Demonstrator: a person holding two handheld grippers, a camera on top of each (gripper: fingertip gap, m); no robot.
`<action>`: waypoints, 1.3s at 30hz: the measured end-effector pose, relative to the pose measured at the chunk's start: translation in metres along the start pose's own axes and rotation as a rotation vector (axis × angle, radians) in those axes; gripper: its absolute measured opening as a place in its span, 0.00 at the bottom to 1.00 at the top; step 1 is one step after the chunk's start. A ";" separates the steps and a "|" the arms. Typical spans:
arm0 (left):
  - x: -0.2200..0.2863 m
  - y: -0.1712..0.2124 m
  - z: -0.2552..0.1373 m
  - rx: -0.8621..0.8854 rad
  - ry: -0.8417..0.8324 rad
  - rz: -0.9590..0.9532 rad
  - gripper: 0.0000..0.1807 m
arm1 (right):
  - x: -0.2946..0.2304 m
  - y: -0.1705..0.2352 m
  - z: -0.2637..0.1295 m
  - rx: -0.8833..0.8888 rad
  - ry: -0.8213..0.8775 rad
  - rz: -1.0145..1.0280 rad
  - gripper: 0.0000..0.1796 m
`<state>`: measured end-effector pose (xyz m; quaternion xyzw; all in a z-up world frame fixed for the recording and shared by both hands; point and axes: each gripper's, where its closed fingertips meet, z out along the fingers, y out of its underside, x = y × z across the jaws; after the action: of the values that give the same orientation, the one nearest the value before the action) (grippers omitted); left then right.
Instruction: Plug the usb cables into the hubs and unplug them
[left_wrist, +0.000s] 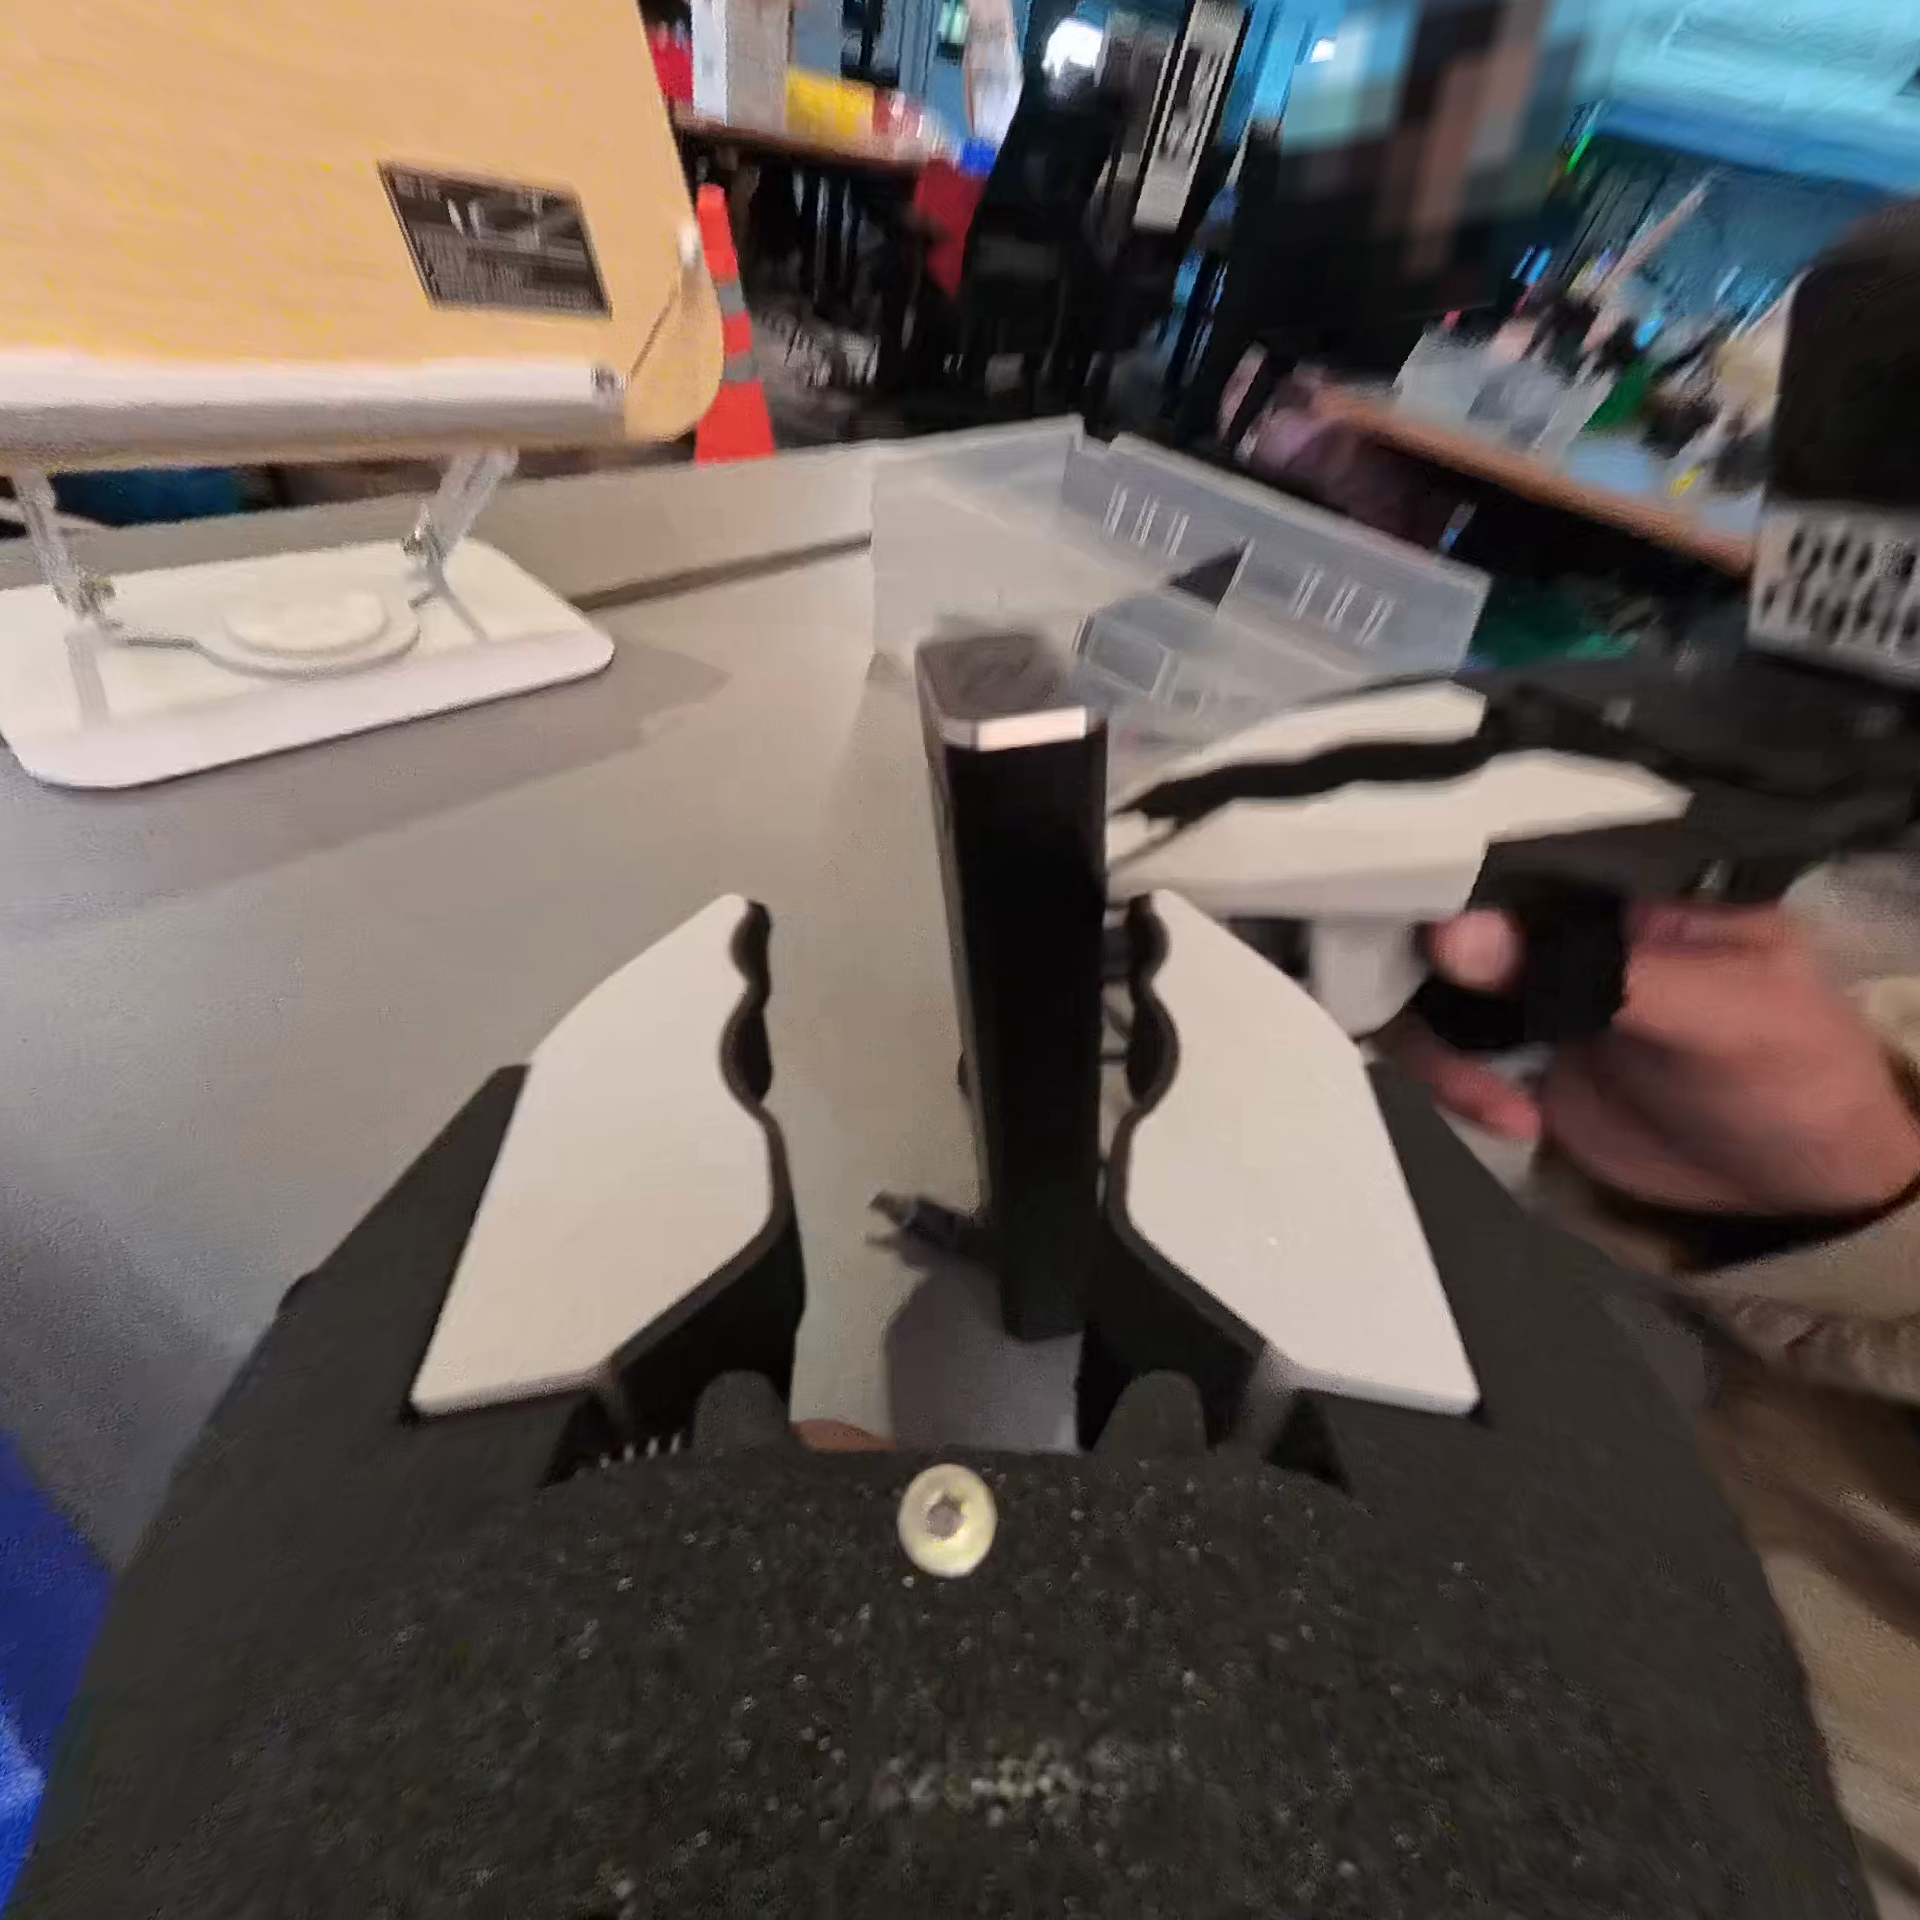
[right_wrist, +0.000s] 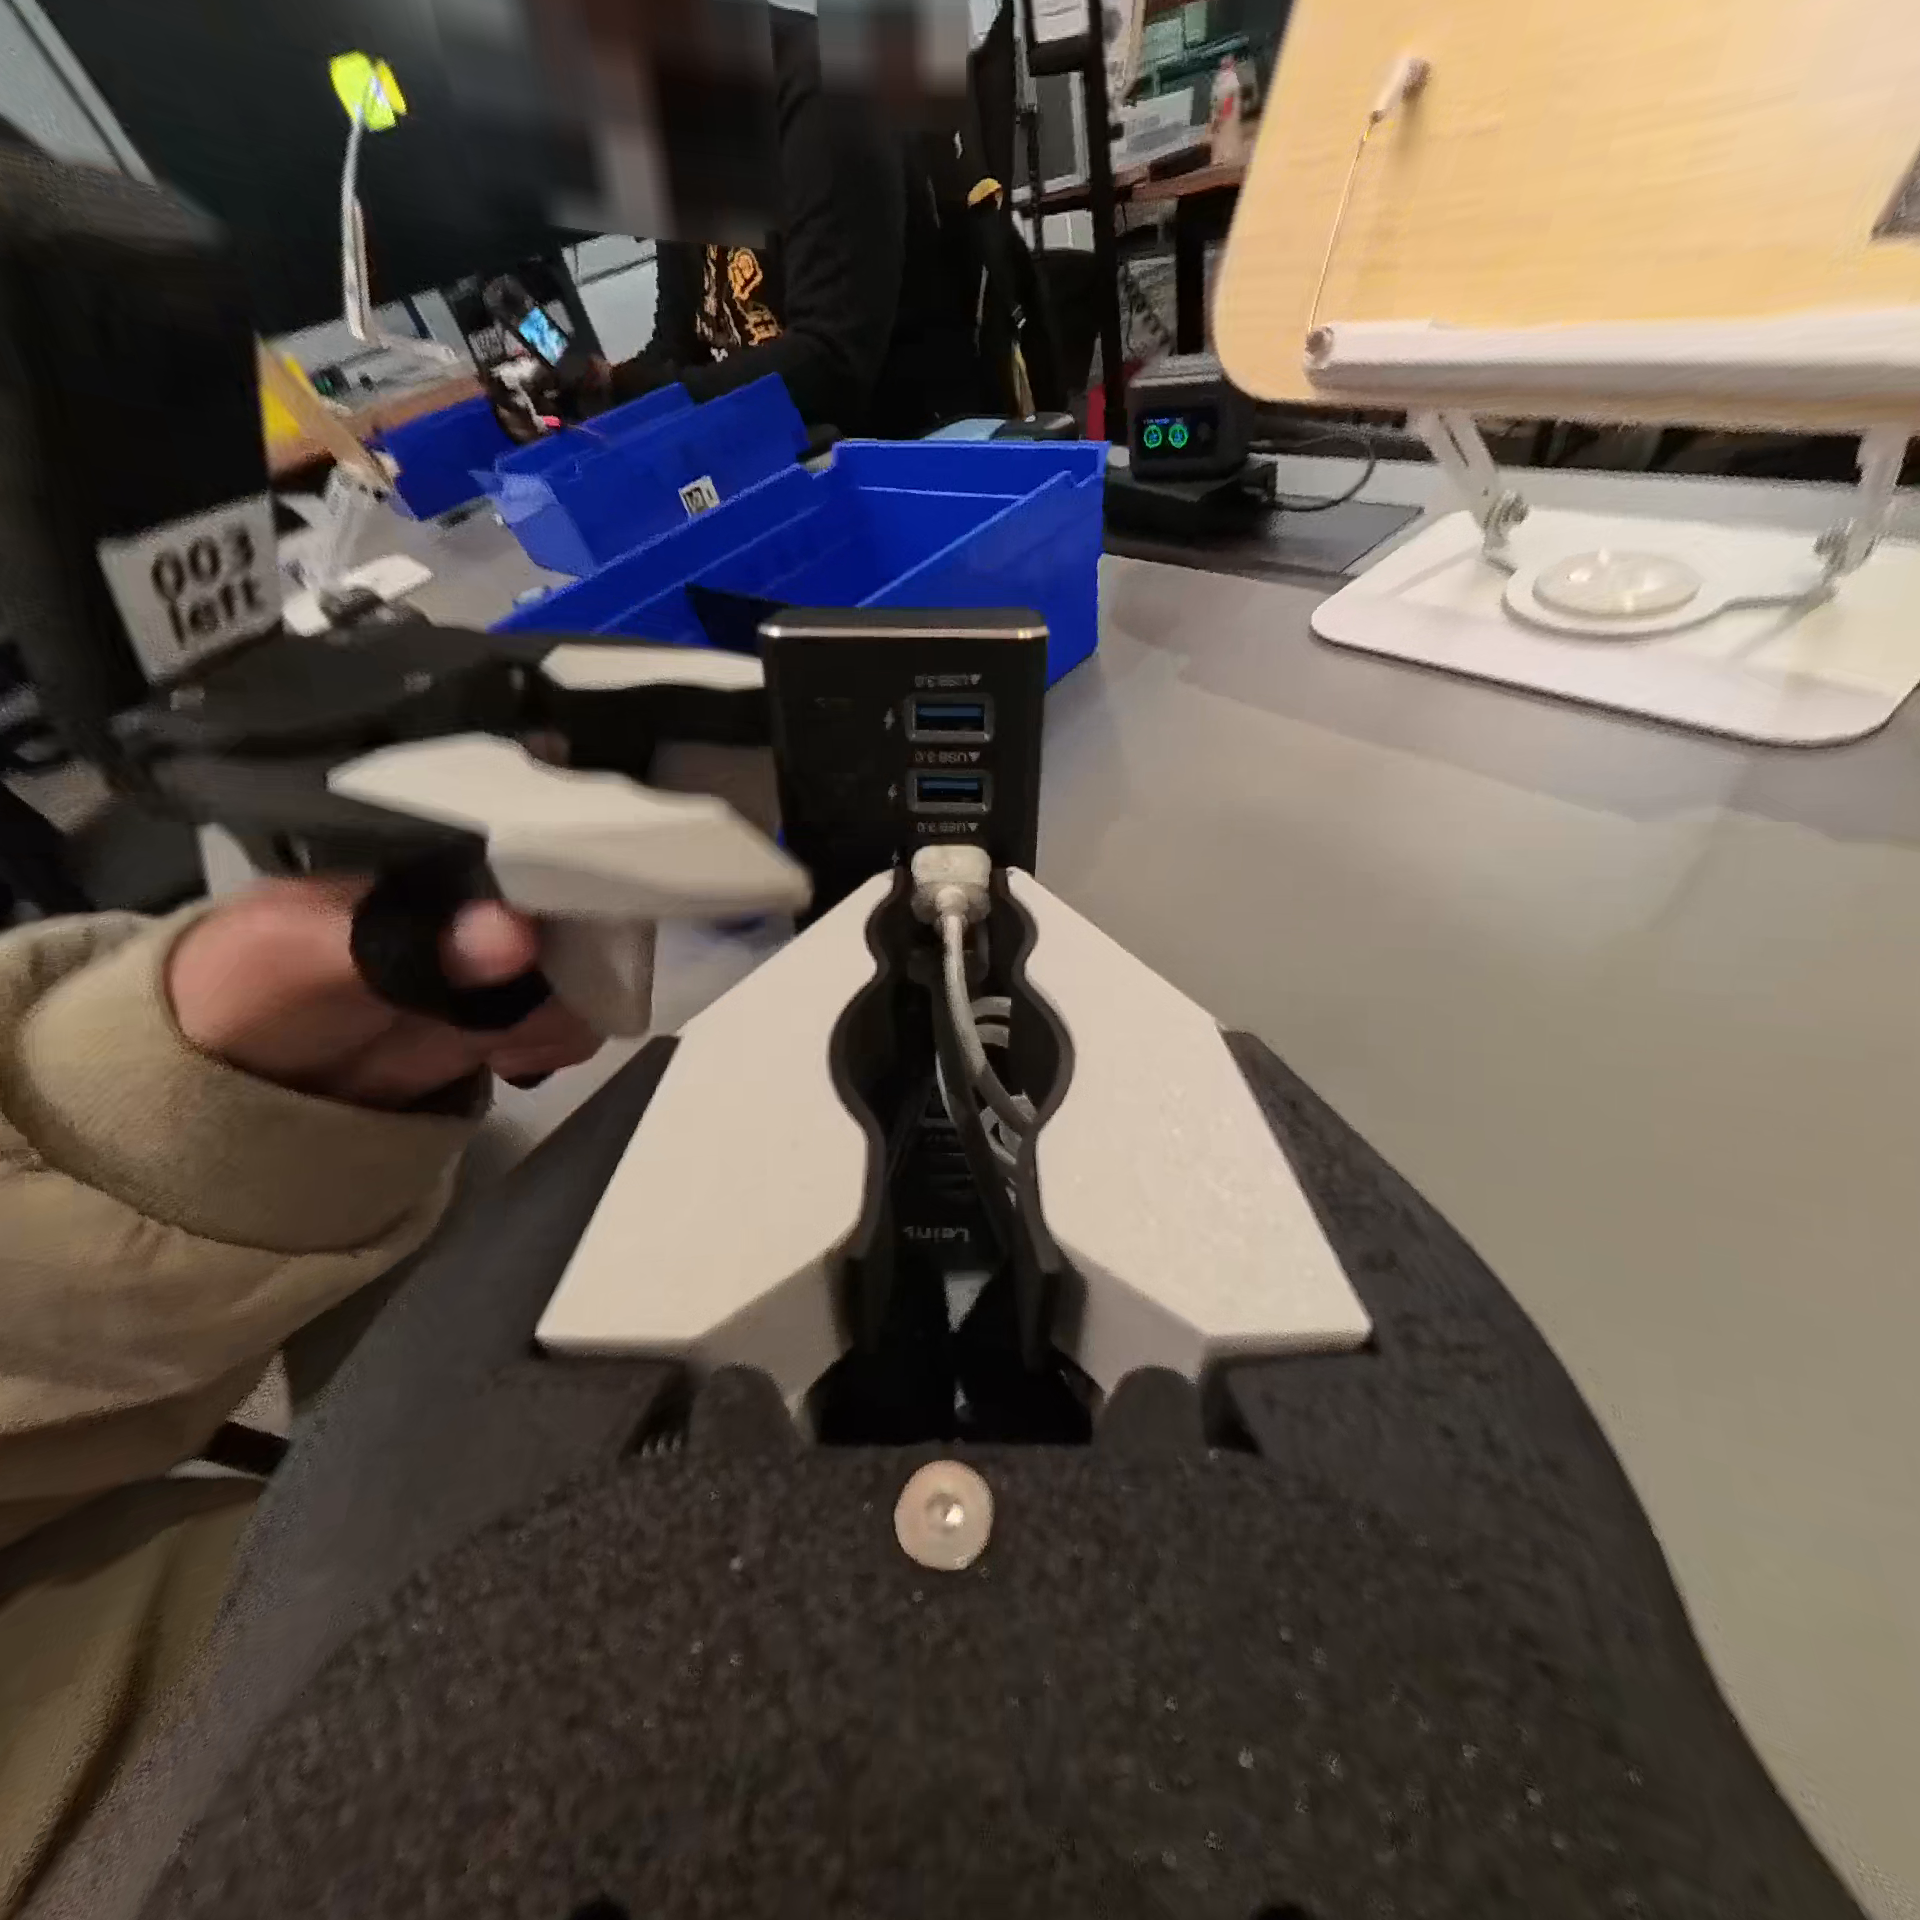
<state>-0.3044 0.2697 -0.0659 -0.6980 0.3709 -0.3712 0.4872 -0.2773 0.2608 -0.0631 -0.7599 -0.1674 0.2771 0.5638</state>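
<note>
Standing upright at centre frame, the black hub (left_wrist: 1023, 997) rises between the left gripper (left_wrist: 951, 925)'s spread jaws, against one finger; the right gripper (right_wrist: 951, 883)'s jaws pinch the white usb plug (right_wrist: 948, 878) seated in the hub's port.

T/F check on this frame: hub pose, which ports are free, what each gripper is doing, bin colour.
1. The black hub stands upright on the table. True.
2. All its blue ports are filled. False: two upper ones are free.
3. The right gripper is closed on the white USB plug. True.
4. The left gripper is clamped shut. False: it is open around the hub.
5. The bins are red. False: blue.
</note>
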 end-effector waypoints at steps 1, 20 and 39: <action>0.004 0.007 0.003 -0.032 -0.013 0.050 0.39 | 0.005 0.000 -0.001 0.001 -0.003 0.044 0.08; -0.004 0.039 0.035 -0.142 -0.216 0.180 0.16 | 0.008 0.002 0.001 0.044 0.040 0.024 0.08; 0.005 0.038 0.040 -0.145 -0.136 0.132 0.15 | 0.014 0.002 -0.001 0.062 0.063 -0.007 0.09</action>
<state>-0.2725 0.2718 -0.1113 -0.7293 0.4078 -0.2622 0.4828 -0.2653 0.2673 -0.0678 -0.7499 -0.1436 0.2558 0.5929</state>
